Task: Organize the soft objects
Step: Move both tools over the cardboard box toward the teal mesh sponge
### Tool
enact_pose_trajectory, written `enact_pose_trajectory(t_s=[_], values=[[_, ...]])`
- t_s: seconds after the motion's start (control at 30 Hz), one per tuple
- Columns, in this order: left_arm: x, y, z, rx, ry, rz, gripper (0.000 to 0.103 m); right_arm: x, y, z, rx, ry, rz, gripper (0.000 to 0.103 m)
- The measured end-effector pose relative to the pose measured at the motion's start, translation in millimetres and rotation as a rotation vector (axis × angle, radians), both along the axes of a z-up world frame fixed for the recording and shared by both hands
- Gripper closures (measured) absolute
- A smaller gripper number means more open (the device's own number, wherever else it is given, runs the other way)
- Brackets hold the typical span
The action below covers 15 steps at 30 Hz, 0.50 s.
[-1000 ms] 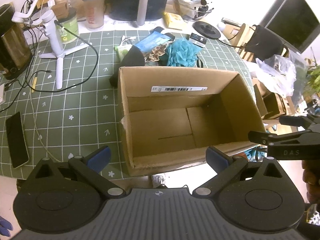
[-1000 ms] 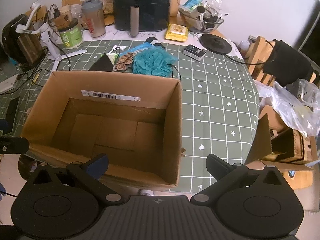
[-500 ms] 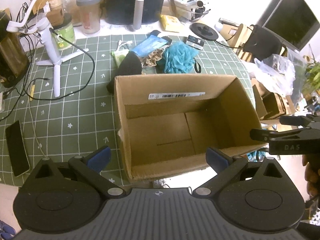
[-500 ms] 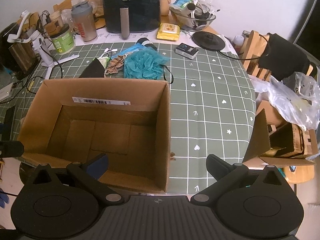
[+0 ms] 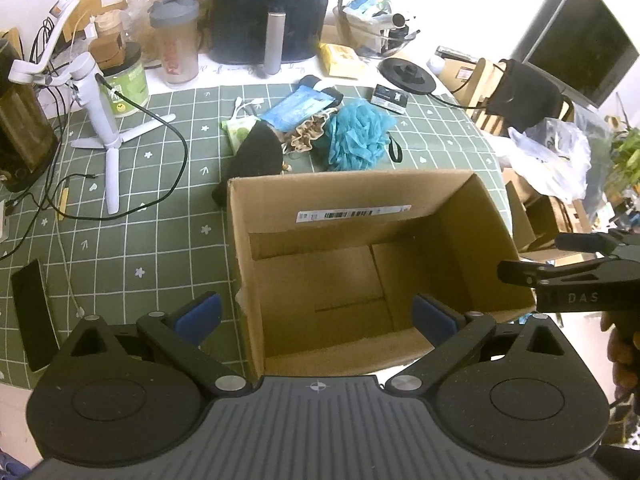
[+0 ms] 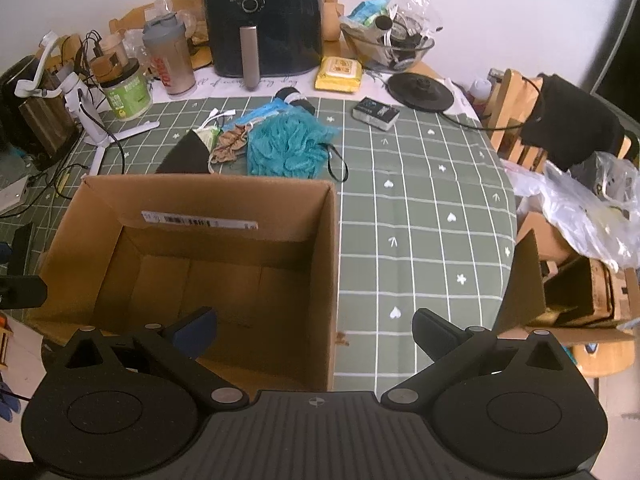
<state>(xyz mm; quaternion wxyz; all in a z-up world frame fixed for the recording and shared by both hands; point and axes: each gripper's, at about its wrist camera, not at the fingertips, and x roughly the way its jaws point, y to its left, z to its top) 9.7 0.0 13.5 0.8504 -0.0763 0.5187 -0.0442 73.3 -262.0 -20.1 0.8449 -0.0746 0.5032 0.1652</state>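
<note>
An open, empty cardboard box point(image 5: 436, 200) point(image 6: 328, 240) stands on the green grid tablecloth near its front edge. Behind it lie soft things: a teal mesh bath sponge point(image 5: 358, 136) point(image 6: 288, 146), a brown frilly scrunchie point(image 5: 306, 138) point(image 6: 230, 144), a black cloth point(image 5: 256, 154) point(image 6: 186, 156) and a blue packet point(image 5: 298, 106). My left gripper point(image 5: 316, 314) is open and empty over the box's near wall. My right gripper point(image 6: 314, 330) is open and empty over the box's near right corner; it shows from the side in the left wrist view point(image 5: 528, 256).
A black air fryer point(image 6: 262, 16), shaker bottle point(image 6: 170, 60), green tub point(image 6: 126, 90) and white tripod point(image 5: 100, 112) with cables stand at the back. A phone point(image 5: 32, 314) lies at the left. A chair with black cloth point(image 6: 568, 120), plastic bag point(image 6: 580, 204) and another box point(image 6: 560, 300) are right of the table.
Both grippers have drawn back and up a little, so the box sits lower in each view and more of the soft things behind it shows. Both stay open.
</note>
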Motion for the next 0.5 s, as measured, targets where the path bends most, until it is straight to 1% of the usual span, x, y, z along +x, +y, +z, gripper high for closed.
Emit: enact_pose_trajectory(t_s=[0.17,0.4,0.5], values=[[9,2,2,-0.009,-0.014,0.015,0.000,12,-4,0,0.009,-0.014,0.012,0.000],[23,2,6,-0.008,-0.042,0.026,0.000,37,-14,8,0.044,-0.068,0.016,0.000],[28,2,9,-0.008,-0.056,0.033,0.000,48,-16,10,0.048,-0.081,0.045,0.000]])
